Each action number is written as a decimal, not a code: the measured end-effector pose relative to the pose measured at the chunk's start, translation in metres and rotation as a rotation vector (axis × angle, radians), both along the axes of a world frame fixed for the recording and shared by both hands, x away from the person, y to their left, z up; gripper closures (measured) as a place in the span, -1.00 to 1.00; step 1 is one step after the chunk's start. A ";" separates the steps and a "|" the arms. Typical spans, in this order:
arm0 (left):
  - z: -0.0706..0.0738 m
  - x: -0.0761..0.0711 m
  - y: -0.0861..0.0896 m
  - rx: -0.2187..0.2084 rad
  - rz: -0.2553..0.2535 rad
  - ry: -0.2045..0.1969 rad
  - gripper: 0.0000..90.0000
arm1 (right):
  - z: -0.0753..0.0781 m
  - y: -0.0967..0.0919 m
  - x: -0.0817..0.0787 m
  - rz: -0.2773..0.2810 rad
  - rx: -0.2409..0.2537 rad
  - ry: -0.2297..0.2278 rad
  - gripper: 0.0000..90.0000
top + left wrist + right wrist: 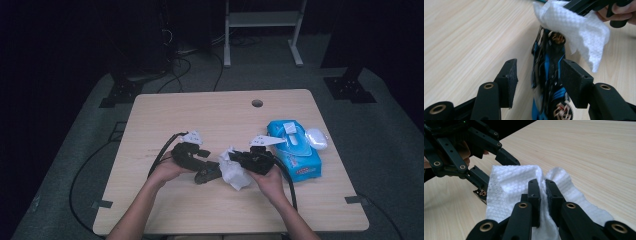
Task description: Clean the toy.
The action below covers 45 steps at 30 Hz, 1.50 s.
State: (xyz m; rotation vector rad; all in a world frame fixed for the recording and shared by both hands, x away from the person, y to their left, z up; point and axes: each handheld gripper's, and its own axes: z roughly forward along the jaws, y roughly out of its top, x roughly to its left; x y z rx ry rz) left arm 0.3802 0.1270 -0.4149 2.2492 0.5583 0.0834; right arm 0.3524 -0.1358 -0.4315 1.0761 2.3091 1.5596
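Risk: right claw pinches the white wipe at tabletop 6 o'clock; left claw, spread around the black-blue gadget, could let it slip.

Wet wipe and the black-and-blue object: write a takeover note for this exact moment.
Right hand-held gripper: shut on the white wipe.
Left hand-held gripper: jaws open, the black-and-blue object between them, pads not pressing.
Wipe sits over the object's far end, mid-table; blue wipe pack lies to the right, lid flipped up.
Done: one wipe out and brought to the object.
Left: probably steady the object again and wipe it.
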 end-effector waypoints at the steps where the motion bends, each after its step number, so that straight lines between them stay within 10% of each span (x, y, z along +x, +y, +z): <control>1: -0.002 0.000 0.002 -0.015 0.006 0.008 0.03 | -0.001 0.002 0.001 0.005 -0.010 0.004 0.85; 15: -0.015 -0.011 -0.006 -0.065 0.000 0.061 -0.17 | -0.004 0.000 -0.013 0.051 -0.075 -0.011 0.85; 25: -0.026 -0.033 -0.017 -0.033 -0.024 0.005 -0.29 | -0.010 -0.011 -0.038 0.076 -0.103 -0.026 0.85; 37: -0.049 -0.046 -0.044 0.130 -0.067 -0.052 -0.49 | -0.029 -0.017 -0.050 0.101 -0.204 0.028 0.85; 45: -0.056 -0.045 -0.054 0.169 -0.060 -0.066 -0.60 | -0.025 -0.037 -0.056 0.078 -0.174 0.029 0.84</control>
